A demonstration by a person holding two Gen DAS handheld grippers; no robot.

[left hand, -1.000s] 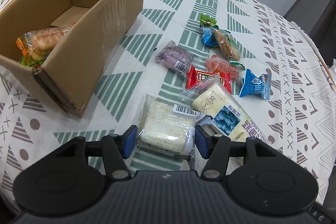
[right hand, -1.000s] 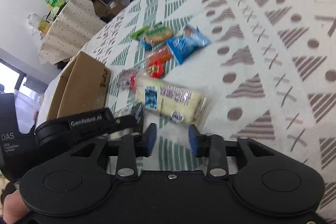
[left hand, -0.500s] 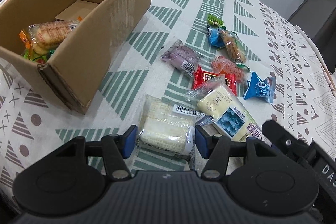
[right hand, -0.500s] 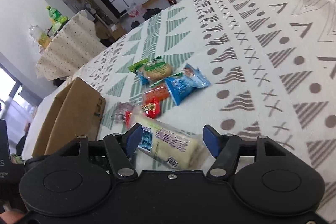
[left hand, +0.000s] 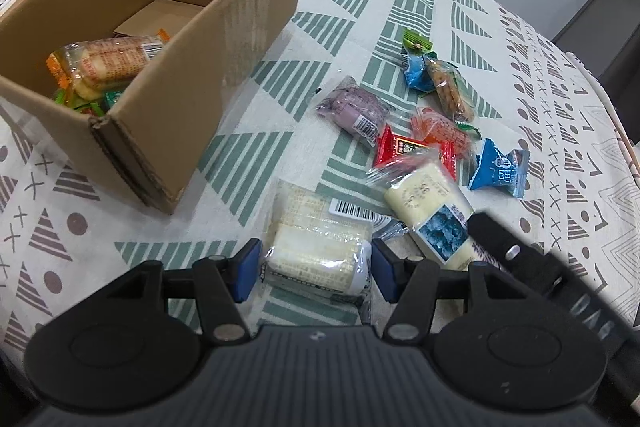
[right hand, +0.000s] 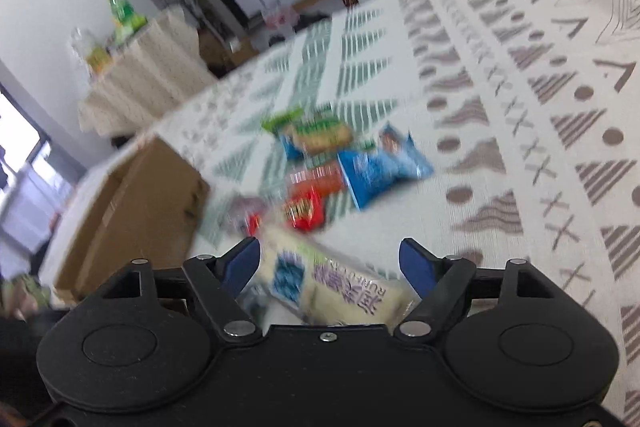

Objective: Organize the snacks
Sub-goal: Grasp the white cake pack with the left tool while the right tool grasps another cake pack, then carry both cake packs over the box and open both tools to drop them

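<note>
My left gripper (left hand: 314,269) is shut on a clear pack of pale wafer rolls (left hand: 316,247) that rests on the tablecloth. My right gripper (right hand: 332,263) is open wide around a long cream bread pack with blue print (right hand: 340,287), which also shows in the left wrist view (left hand: 432,211). Its black finger (left hand: 504,247) lies over that pack. Several small snacks lie beyond: purple (left hand: 352,109), red (left hand: 404,151), orange (left hand: 442,131), blue (left hand: 498,169). The cardboard box (left hand: 208,51) at left holds a biscuit pack (left hand: 108,61).
The round table wears a patterned cloth (left hand: 560,99) that falls away at the right edge. A blue candy and a peanut bar (left hand: 448,91) lie further back. A side table with bottles (right hand: 128,67) stands across the room.
My right gripper has opened wider and moved forward over the cream bread pack. My left gripper has stayed shut on the wafer pack, and its view has shifted slightly.
</note>
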